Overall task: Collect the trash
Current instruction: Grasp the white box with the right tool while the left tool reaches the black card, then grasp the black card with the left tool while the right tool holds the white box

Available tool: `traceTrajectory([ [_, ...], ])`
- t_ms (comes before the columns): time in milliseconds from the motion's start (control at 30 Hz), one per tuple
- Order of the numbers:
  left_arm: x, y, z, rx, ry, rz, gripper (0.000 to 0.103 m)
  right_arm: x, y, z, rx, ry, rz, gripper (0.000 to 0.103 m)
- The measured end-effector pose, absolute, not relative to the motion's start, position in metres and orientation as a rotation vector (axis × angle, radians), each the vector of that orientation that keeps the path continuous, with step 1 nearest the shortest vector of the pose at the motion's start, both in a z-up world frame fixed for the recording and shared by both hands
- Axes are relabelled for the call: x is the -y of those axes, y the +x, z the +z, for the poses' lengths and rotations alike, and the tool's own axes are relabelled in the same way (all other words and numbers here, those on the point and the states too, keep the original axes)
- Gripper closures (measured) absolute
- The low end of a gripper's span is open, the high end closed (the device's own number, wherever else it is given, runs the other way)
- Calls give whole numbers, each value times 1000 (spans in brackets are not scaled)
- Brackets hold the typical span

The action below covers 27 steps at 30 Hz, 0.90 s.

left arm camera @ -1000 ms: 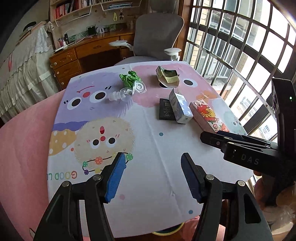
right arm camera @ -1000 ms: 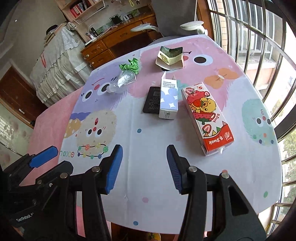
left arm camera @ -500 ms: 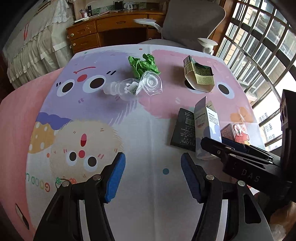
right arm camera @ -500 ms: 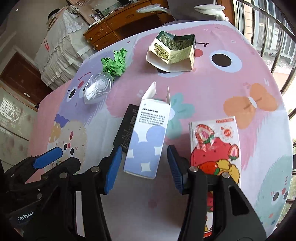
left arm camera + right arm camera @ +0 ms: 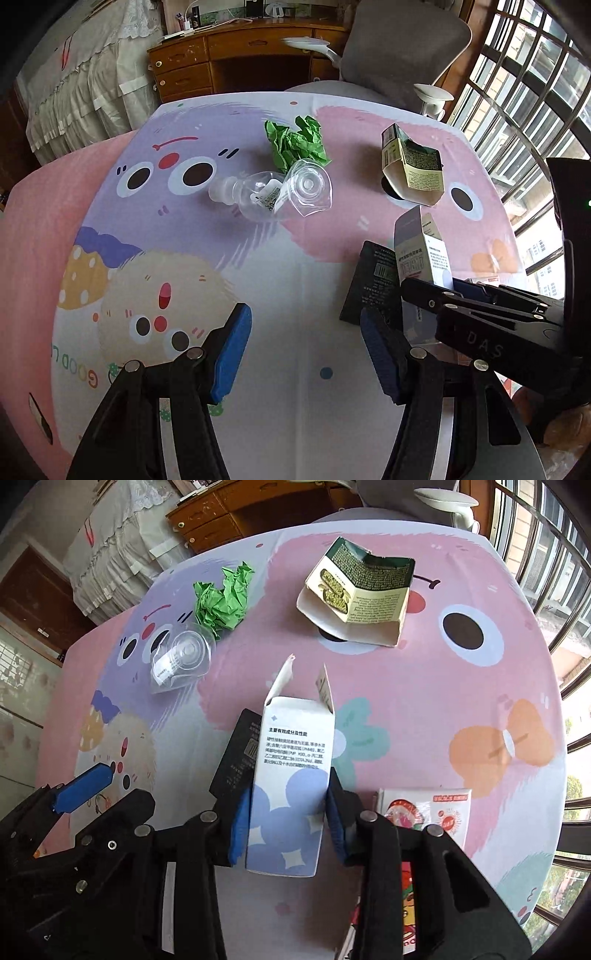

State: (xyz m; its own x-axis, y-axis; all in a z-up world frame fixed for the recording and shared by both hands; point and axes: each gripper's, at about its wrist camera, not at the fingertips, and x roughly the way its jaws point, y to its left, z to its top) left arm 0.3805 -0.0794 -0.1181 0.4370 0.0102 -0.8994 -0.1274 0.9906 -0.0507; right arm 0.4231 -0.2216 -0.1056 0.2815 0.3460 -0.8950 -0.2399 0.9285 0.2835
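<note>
White-and-blue carton (image 5: 288, 794), top flaps torn open, sits between the blue pads of my right gripper (image 5: 286, 818), both pads pressed against its sides, low on the cartoon-printed tablecloth (image 5: 461, 709). A flat black packet (image 5: 236, 757) lies partly under the carton's left edge, touching it. Just right of the gripper lies the strawberry-printed box (image 5: 424, 812), its near half hidden behind the gripper's arm. Further up the table I see a torn green-and-cream box (image 5: 362, 598) lying open, and to the left a crumpled green paper wad (image 5: 223, 598) with a squashed clear plastic bottle (image 5: 181, 661) touching its near side.

My left gripper (image 5: 306, 350) hangs over bare cloth, jaws spread wide with nothing between them, its right finger (image 5: 380, 358) close to the black packet's near corner. From this side I see the bottle's neck and cap end pointing left, which the right camera does not show, and the carton's printed side panel. The right gripper crosses in from the right edge here, covering the carton's lower part. A grey office chair (image 5: 399, 48) and a wooden desk (image 5: 236, 55) stand beyond the table's far edge.
</note>
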Motion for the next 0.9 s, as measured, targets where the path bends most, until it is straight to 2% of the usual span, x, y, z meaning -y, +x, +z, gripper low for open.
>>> traceTrajectory([
  [400, 117, 419, -144, -1270, -149, -85, 40, 267, 430, -81, -1172, 187, 344, 70],
  [900, 156, 447, -174, -1380, -19, -59, 40, 293, 414, -74, -1151, 258, 344, 70],
])
